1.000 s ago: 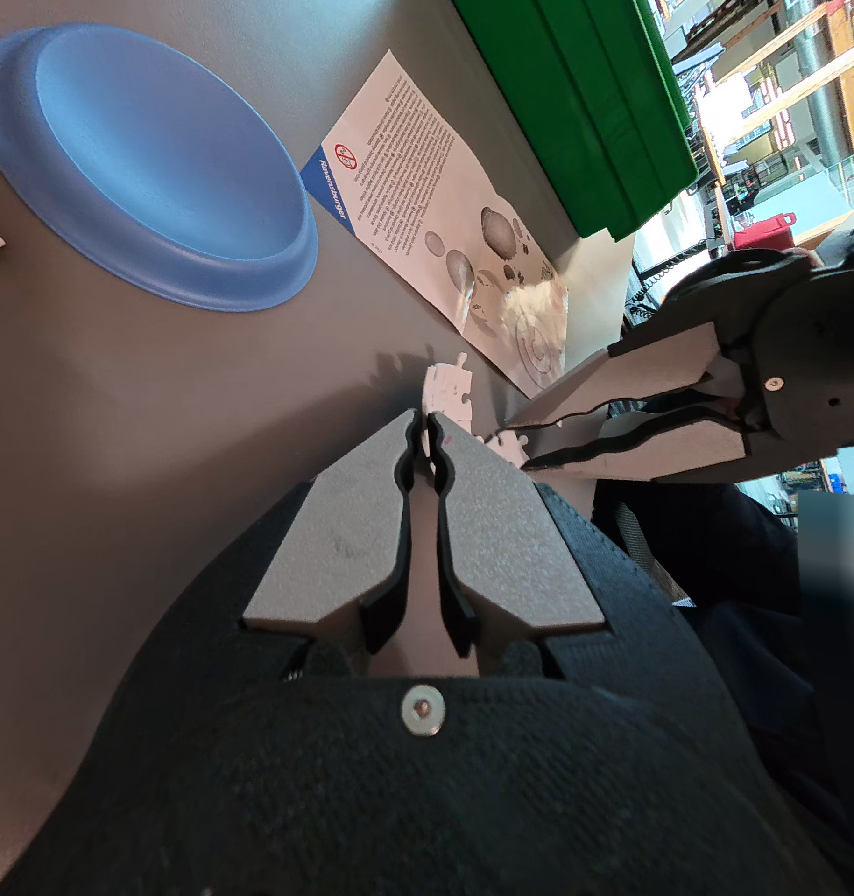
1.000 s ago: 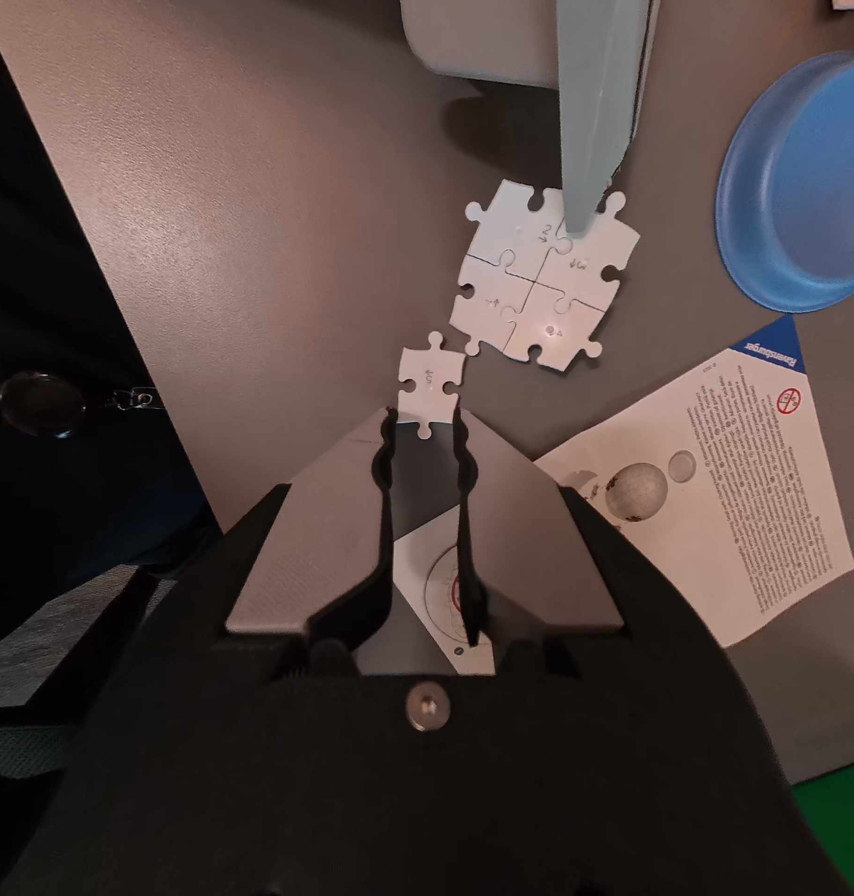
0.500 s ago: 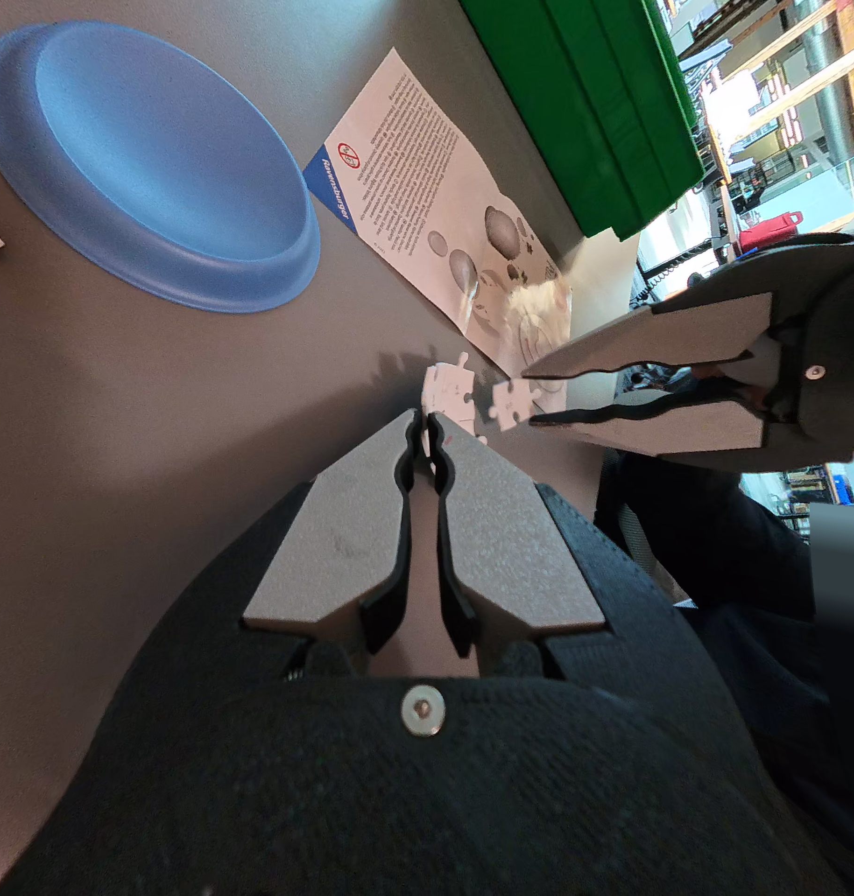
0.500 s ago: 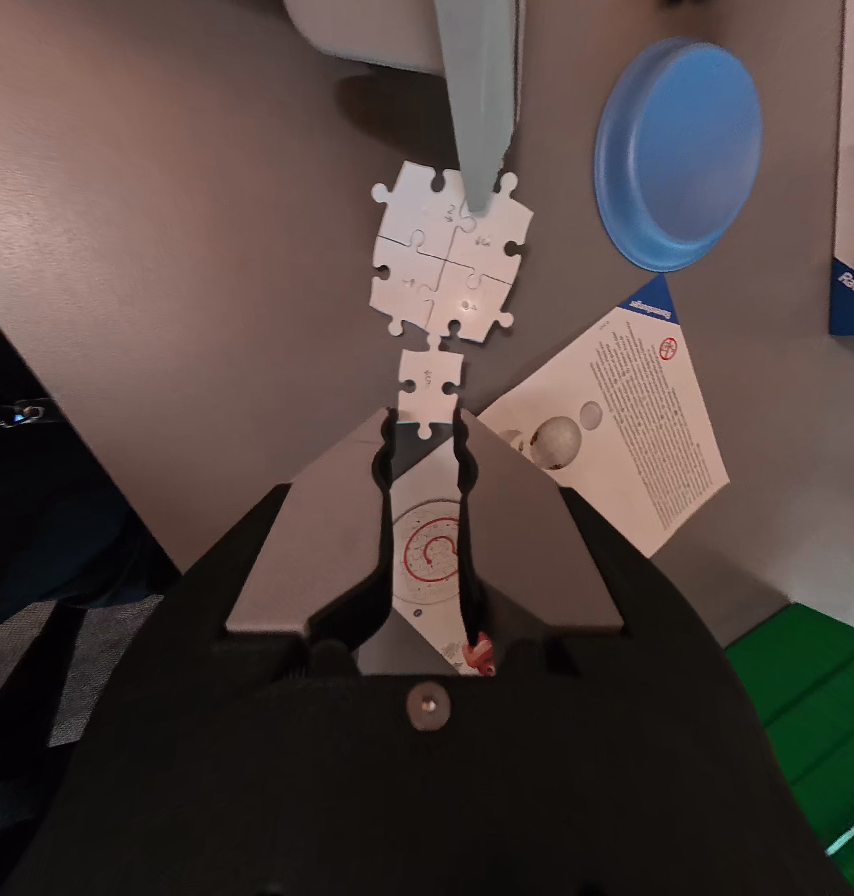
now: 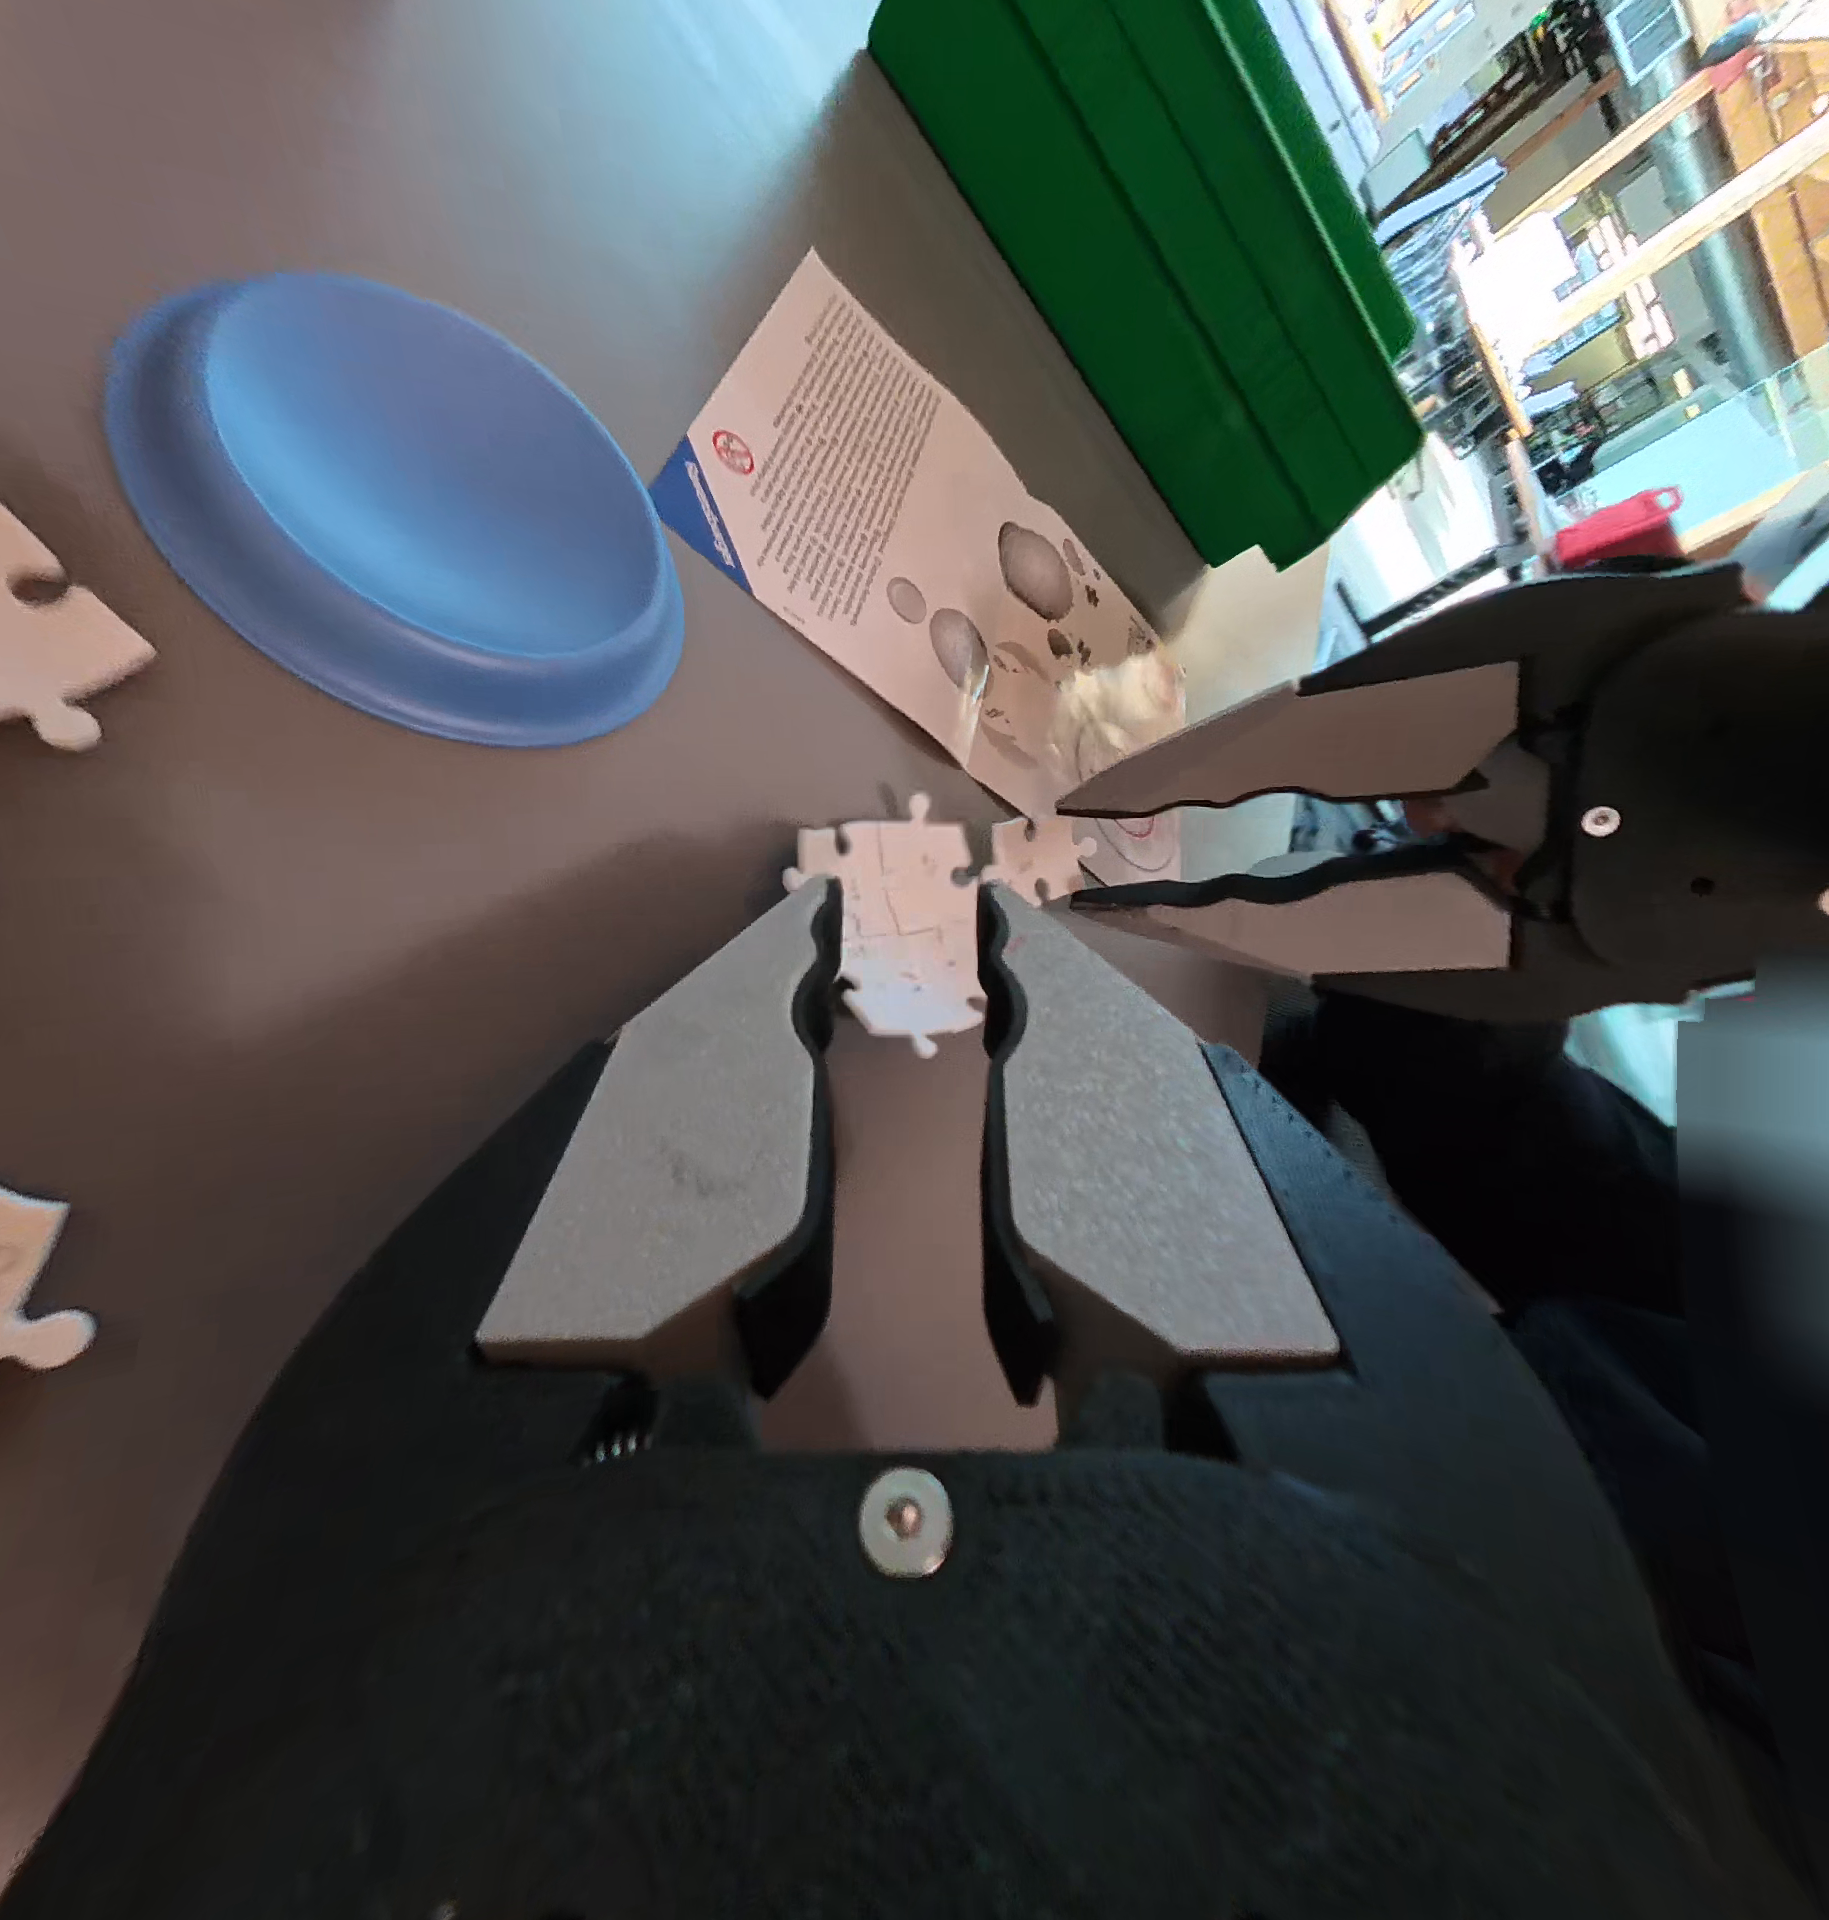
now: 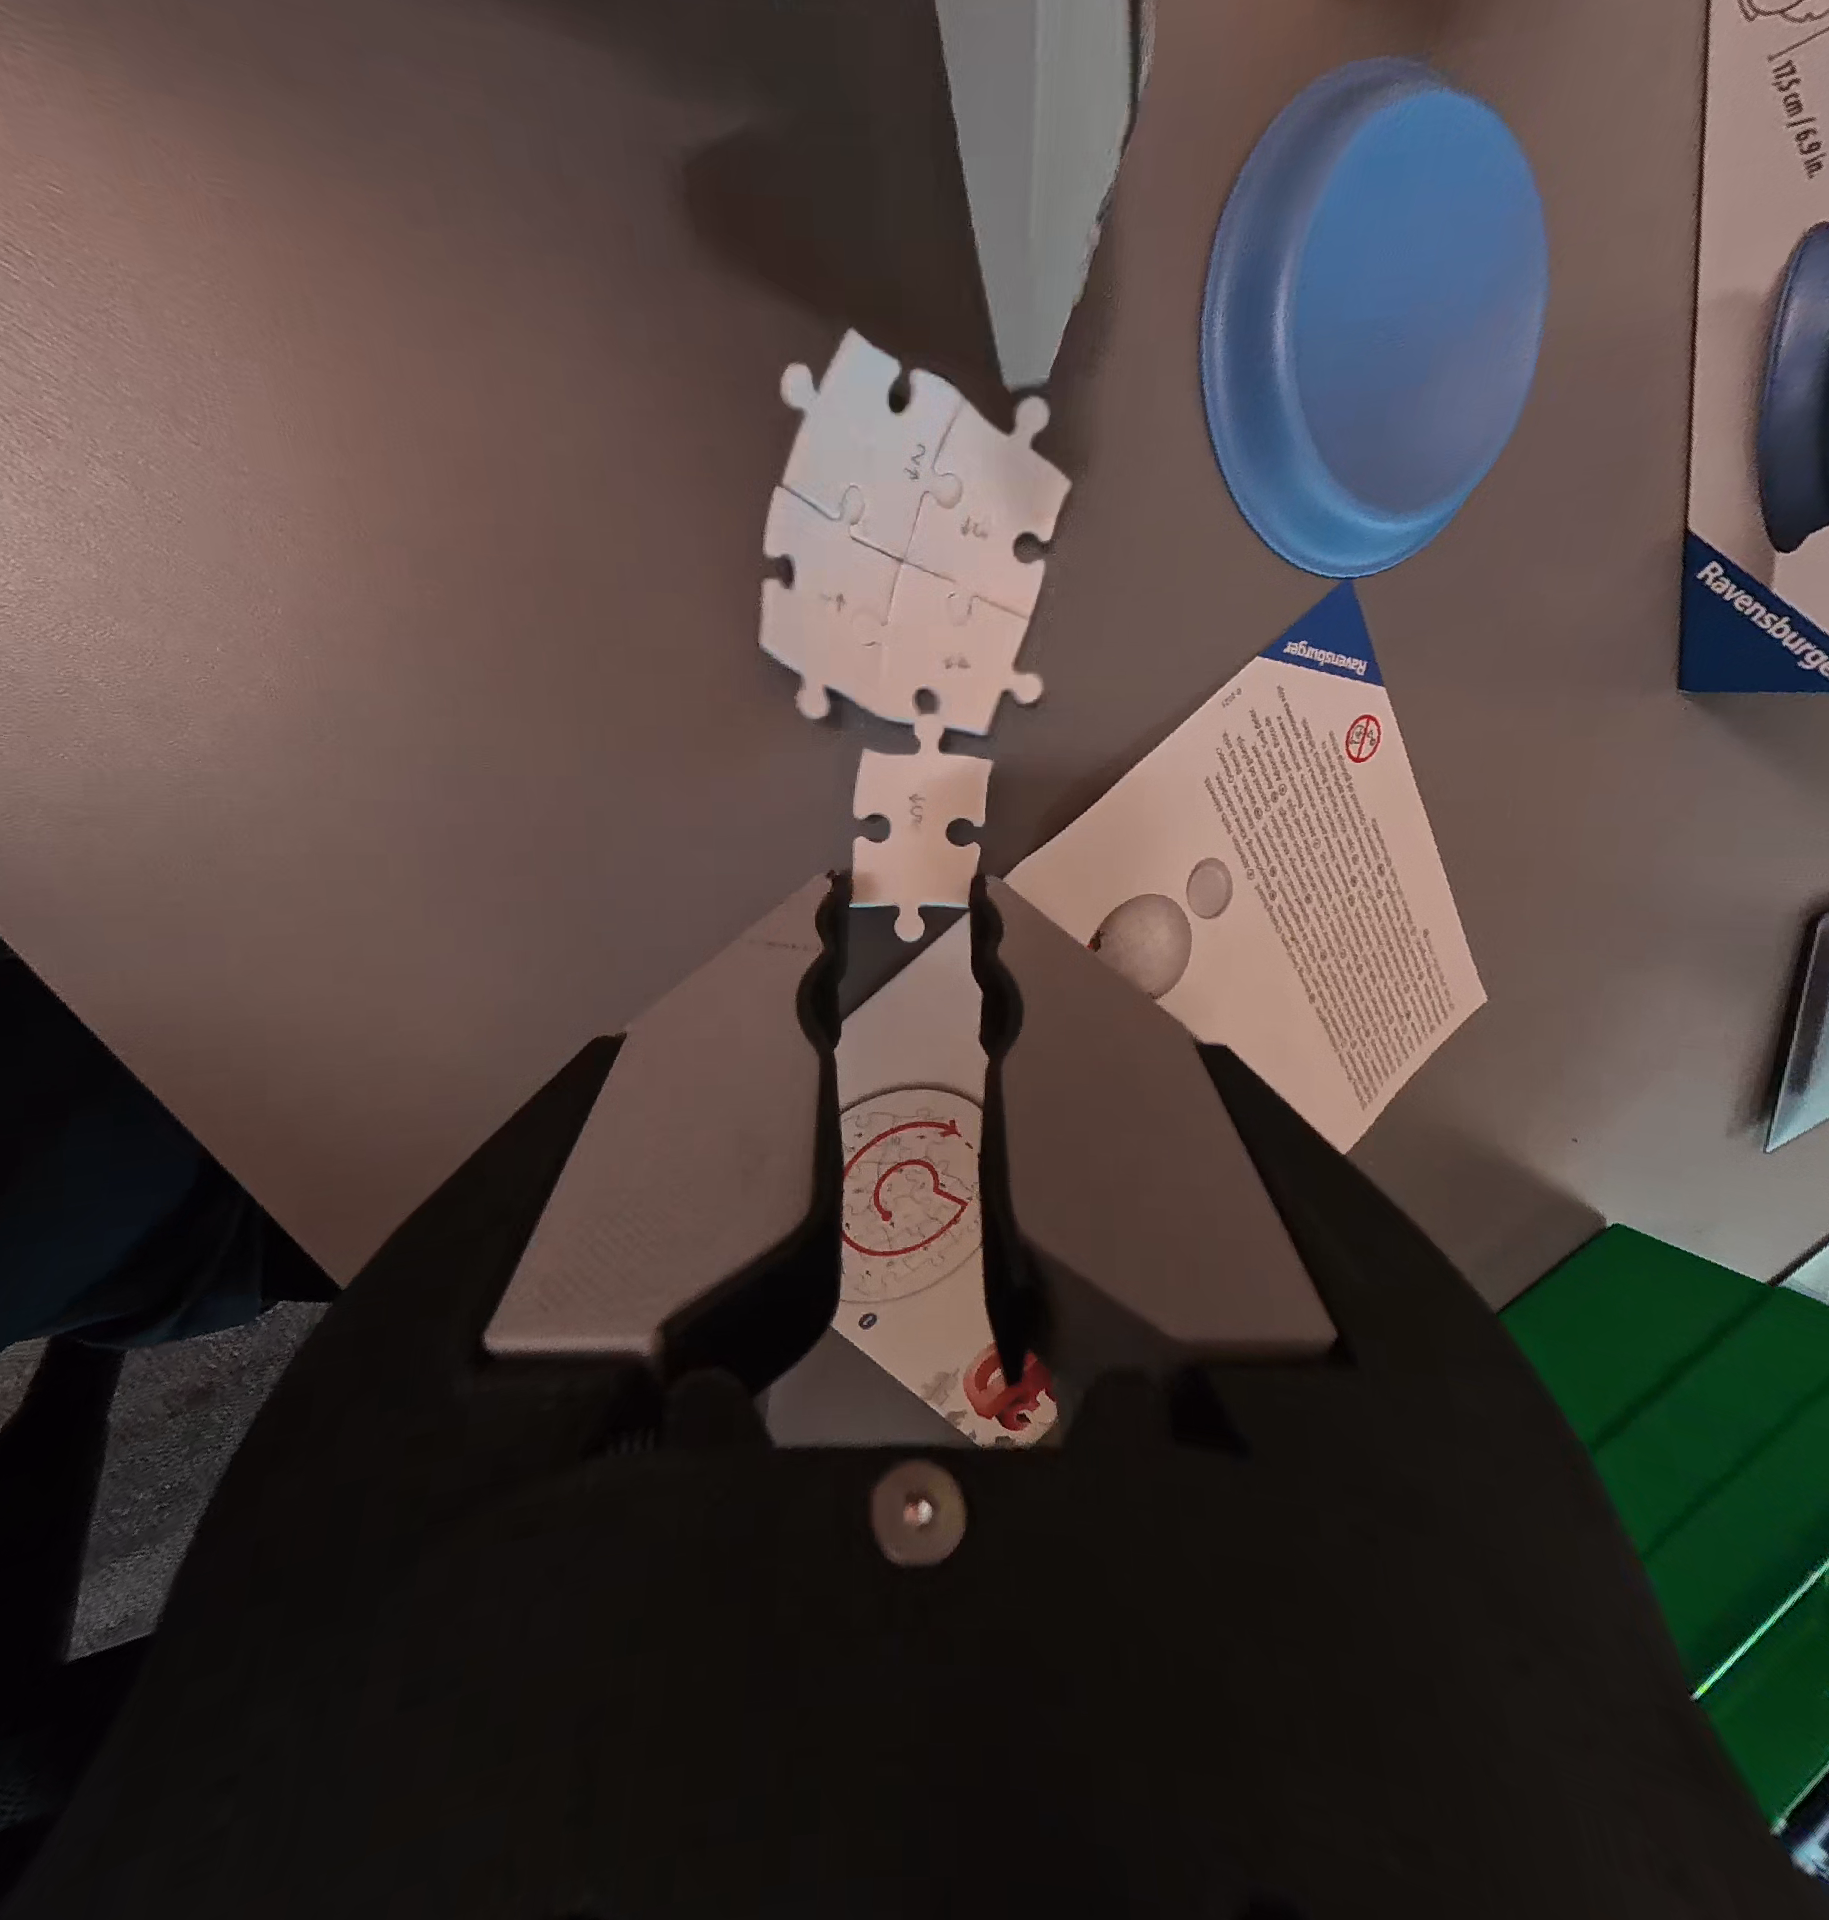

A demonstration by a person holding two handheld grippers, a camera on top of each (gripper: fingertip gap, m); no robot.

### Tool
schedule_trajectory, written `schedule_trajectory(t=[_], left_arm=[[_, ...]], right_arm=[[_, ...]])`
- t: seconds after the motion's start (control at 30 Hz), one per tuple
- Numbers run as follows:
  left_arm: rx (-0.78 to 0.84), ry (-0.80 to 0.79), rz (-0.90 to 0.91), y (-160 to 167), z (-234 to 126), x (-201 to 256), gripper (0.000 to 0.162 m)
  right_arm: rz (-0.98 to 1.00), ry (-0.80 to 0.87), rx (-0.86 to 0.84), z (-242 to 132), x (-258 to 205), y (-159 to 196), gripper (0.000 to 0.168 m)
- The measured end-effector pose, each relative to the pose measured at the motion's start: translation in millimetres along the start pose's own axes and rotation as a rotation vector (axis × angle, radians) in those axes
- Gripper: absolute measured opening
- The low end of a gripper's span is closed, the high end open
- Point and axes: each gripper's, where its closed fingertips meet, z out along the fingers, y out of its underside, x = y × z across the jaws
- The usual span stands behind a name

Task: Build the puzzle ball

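A white cluster of joined puzzle pieces (image 6: pixel 905 540) lies on the grey table (image 6: pixel 370 520). My right gripper (image 6: pixel 905 888) is shut on a single white puzzle piece (image 6: pixel 920 821), and the piece's front tab meets the cluster's near edge. My left gripper (image 5: pixel 908 894) is open, with the cluster (image 5: pixel 905 935) showing between its fingertips. In the right wrist view its finger (image 6: pixel 1035 208) comes down from above to the cluster's far edge. The right gripper (image 5: pixel 1061 847) and its piece (image 5: pixel 1035 857) also show in the left wrist view.
A blue dish (image 6: pixel 1377 312) sits right of the cluster. An instruction leaflet (image 6: pixel 1284 831) lies under my right gripper. A green crate (image 5: pixel 1149 239) stands at the table's edge. Loose white pieces (image 5: pixel 27 623) lie left of the dish. A puzzle box (image 6: pixel 1783 364) is at far right. Left tips to right tips: about 8 cm. The blue dish (image 6: pixel 1377 312) sits 8 cm or so from the ends of my left fingers. My left wrist view (image 5: pixel 505 543) looks at it from another angle.
My left gripper has opened and drawn back from the cluster's middle to its far edge. My right gripper lifted the single piece and brought it up against the cluster.
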Motion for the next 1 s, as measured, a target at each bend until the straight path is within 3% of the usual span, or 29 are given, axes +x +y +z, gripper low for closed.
schedule_trajectory(t=[0.07,0.13,0.37,0.63,1.0], left_arm=[[-0.002,-0.013,0.101,-6.2,-6.4,9.7,0.018],[-0.069,0.025,0.235,-4.4,-7.8,30.5,0.0],[-0.398,-0.149,0.571,5.4,14.5,19.8,0.0],[-0.612,-0.151,0.617,33.2,39.0,13.7,0.0],[-0.554,-0.198,0.463,33.0,39.6,5.8,0.0]], right_arm=[[0.008,0.0,0.003,-1.2,1.8,1.0,0.02],[0.012,0.002,0.008,-2.3,3.4,1.5,0.02],[0.027,-0.036,0.043,-8.4,0.6,0.7,0.02],[0.032,-0.053,-0.002,-3.3,-2.4,8.9,0.02],[0.023,-0.059,0.005,-3.6,-3.7,1.3,0.02]])
